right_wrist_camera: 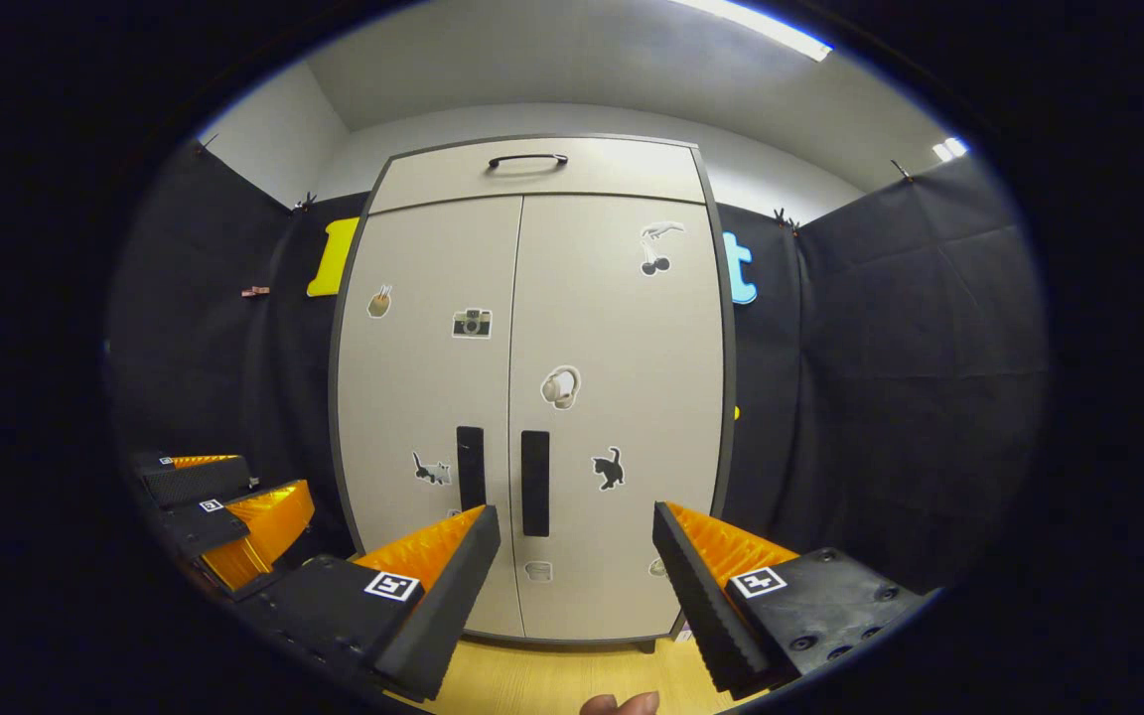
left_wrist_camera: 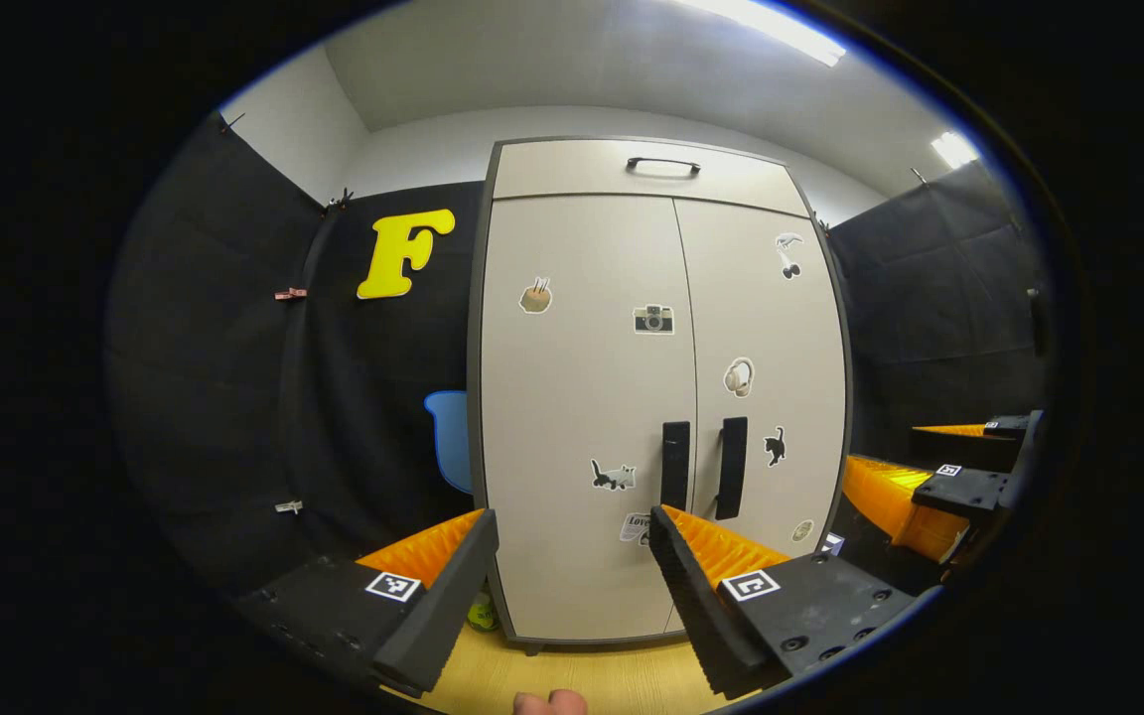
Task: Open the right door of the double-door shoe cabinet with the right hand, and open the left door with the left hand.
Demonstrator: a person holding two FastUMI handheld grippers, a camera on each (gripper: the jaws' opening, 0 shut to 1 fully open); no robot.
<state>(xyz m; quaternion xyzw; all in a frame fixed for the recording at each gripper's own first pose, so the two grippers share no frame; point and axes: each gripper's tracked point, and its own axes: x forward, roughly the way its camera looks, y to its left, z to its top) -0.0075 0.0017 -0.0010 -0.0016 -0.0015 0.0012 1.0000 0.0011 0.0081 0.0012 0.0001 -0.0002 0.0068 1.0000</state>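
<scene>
Two doors (right_wrist_camera: 438,397) closed | two handles (right_wrist_camera: 534,483) | both grippers' (left_wrist_camera: 572,526) jaws apart

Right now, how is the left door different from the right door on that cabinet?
The left door has a camera sticker near its top; the right door has a headphones sticker in its middle. The left door's cat sticker is grey and white; the right door's cat sticker is black. Both doors are shut, pale, and carry a dark upright handle beside the middle seam.
</scene>
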